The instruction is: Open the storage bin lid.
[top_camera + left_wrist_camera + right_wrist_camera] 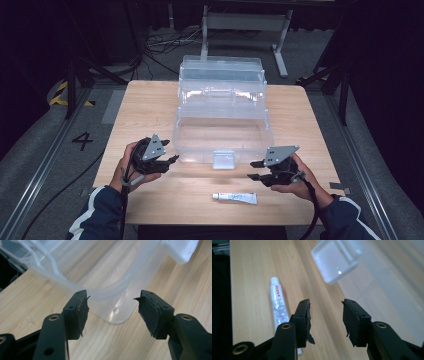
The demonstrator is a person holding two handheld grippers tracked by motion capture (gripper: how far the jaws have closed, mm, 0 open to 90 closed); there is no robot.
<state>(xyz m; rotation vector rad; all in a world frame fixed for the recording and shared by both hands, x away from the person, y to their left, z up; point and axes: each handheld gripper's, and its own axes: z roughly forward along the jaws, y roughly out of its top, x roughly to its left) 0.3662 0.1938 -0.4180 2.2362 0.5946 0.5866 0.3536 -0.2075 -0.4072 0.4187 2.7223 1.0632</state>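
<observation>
While the high view takes in the whole wooden table (150, 107), it shows a clear plastic storage box (222, 132) standing at the middle with its lid tipped back behind it and a latch tab (223, 160) hanging on its near wall. The left gripper (170, 161) sits just beside the box's near left corner, the right gripper (254, 170) just off its near right corner; both have their jaws apart with nothing between them. A small white tube (235, 198) lies flat near the table's front edge, close to the right gripper, its long axis running across the table and its cap end pointing to the person's left.

Seen from the left gripper view, the left gripper (112, 305) has its jaws spread, empty, facing the rounded lower corner of the storage box (105, 277), with worn pads (81, 308) on the jaws; the tube is outside this frame.

Seen from the right gripper view, the right gripper (325, 315) also stands parted and holds nothing. Here the tube (278, 307) shows printed lettering, lies lengthwise away from the camera beside the left jaw, cap end far, and the latch tab (335, 261) hangs ahead.
</observation>
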